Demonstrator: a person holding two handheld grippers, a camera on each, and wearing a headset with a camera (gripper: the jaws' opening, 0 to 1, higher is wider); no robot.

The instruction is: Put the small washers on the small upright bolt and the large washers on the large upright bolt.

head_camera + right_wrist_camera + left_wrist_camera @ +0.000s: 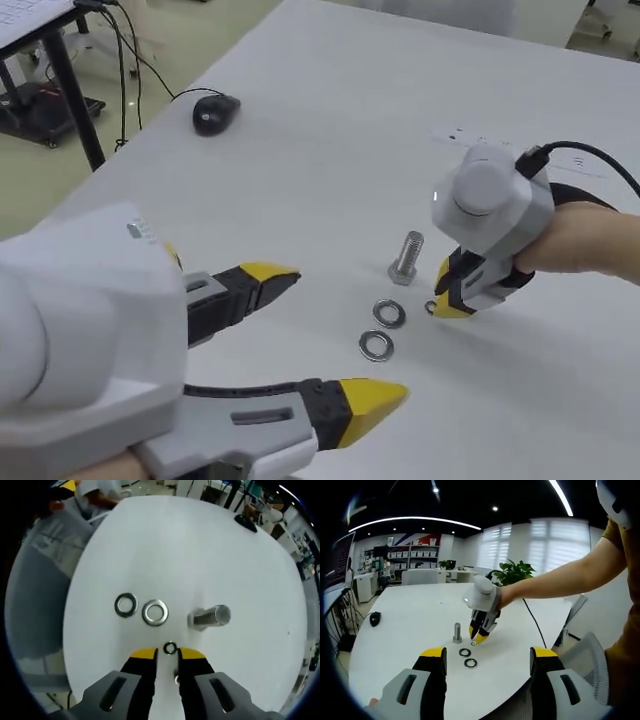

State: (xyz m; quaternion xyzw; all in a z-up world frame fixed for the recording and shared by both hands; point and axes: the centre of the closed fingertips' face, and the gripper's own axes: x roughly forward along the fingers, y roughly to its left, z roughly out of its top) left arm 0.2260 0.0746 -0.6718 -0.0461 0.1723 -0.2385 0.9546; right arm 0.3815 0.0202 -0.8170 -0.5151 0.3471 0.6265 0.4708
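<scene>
While the left gripper (489,653) gapes, the right gripper (169,653) straddles a small washer (170,647) (jaws narrowly parted, not pinching).

On the white table (330,130) I see an upright bolt (407,258), two large washers (389,313) and a small washer (431,307) lying flat near it. A computer mouse (215,112) lies well apart.

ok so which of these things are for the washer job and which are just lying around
For the job:
- upright bolt
- two large washers
- small washer, at the tips of the right gripper fingers

Just lying about:
- computer mouse
- plant beyond the table
</scene>
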